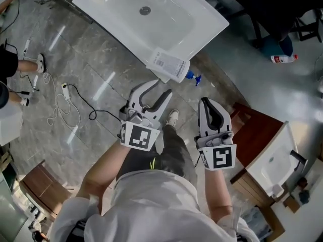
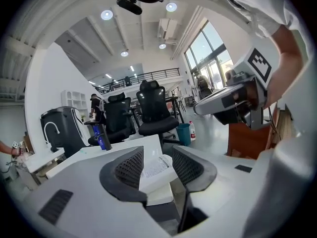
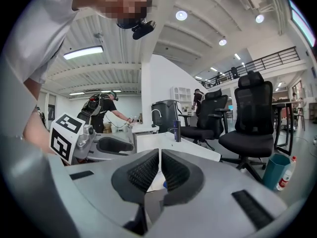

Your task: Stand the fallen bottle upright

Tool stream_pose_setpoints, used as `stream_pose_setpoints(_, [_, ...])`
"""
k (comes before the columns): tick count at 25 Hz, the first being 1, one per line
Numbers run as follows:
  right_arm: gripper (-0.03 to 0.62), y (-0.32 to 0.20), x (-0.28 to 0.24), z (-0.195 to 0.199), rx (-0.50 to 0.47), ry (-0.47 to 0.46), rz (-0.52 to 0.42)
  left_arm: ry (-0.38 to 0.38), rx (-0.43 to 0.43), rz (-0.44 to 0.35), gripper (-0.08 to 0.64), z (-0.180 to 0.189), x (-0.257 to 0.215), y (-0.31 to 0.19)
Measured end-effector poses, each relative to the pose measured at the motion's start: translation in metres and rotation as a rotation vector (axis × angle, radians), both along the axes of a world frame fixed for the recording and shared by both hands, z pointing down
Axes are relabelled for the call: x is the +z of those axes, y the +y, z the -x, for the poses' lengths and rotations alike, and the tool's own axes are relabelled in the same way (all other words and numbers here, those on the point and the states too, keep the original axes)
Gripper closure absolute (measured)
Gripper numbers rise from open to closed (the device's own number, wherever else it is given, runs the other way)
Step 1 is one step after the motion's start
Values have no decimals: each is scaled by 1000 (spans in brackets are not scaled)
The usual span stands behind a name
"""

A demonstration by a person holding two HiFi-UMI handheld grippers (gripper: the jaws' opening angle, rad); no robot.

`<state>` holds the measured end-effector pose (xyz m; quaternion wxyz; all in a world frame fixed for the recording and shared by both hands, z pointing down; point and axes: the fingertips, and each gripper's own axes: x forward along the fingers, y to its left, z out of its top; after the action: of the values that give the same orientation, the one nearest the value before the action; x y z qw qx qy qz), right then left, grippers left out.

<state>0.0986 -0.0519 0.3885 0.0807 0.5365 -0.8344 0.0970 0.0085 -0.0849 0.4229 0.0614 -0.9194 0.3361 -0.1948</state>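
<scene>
Treat fallen bottle [image 1: 169,64] at near edge of sink [image 1: 126,14] as light, stiff, slippery plastic; grip across labelled body, left of blue trigger [image 1: 192,77]. Note left gripper [image 1: 162,87] part-open, empty; right gripper [image 1: 206,104] closed, empty.

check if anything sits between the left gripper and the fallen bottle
Nothing visible does. The bottle lies on its side at the near edge of the white basin, and the left gripper, jaws apart, points at it with only air between. In the left gripper view it shows straight ahead between the jaws.
</scene>
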Motion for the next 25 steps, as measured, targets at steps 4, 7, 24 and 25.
stream_pose_setpoints(4, [551,-5,22,-6,22,-10,8,-52,36,-14,342,-10,22,-4])
stream_pose_setpoints(7, [551,-7,35,-13,46,-18,15,-92,67,-26,316,-16,37,-9])
stream_pose_setpoints(24, [551,-9,102,-29,112,-62,42,-381,246,-217,211,-55,95,-24])
stream_pose_setpoints(25, [550,-9,105,-29,115,-64,44,-403,259,-235,208,-58,97,-24])
